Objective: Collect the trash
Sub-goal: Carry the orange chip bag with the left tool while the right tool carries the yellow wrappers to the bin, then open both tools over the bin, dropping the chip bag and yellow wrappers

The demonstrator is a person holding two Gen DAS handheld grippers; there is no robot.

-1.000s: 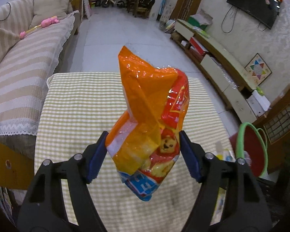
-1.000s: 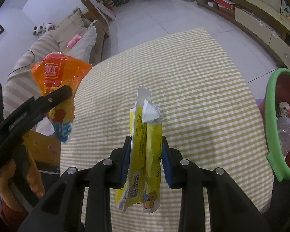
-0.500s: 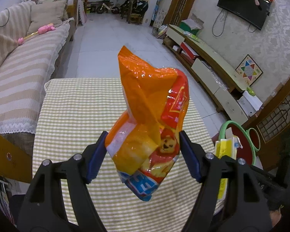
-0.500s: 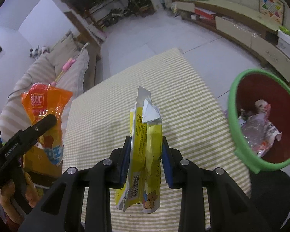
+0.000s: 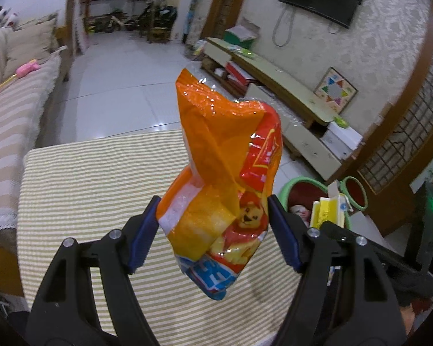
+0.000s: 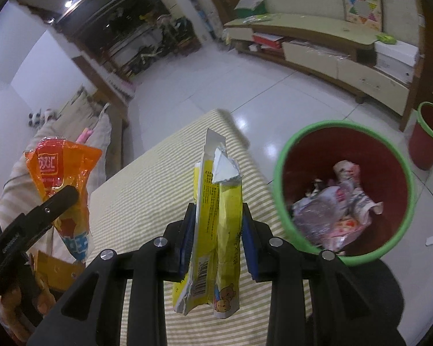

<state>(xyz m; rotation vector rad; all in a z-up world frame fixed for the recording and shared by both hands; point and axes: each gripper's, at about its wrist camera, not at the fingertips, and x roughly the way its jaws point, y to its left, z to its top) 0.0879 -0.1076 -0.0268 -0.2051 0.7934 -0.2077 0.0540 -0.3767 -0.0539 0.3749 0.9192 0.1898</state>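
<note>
My left gripper [image 5: 213, 230] is shut on an orange snack bag [image 5: 225, 173] and holds it above the checked tablecloth [image 5: 101, 178]. The bag also shows at the left of the right wrist view [image 6: 60, 178]. My right gripper [image 6: 218, 227] is shut on a yellow torn wrapper [image 6: 216, 201], held above the table's right edge. That wrapper shows in the left wrist view [image 5: 330, 210]. A red bin with a green rim [image 6: 283, 155] stands on the floor just right of the wrapper, with crumpled trash [image 6: 334, 199] inside.
A second red bin [image 6: 427, 141] stands farther right by a wooden frame. A low TV cabinet [image 6: 332, 49] lines the far wall. A striped sofa [image 5: 11, 121] runs along the table's left side. White tiled floor [image 5: 115, 86] lies beyond the table.
Both grippers have moved right toward the bin with their trash still held. The bin's opening has come into fuller view beside the yellow wrapper.
</note>
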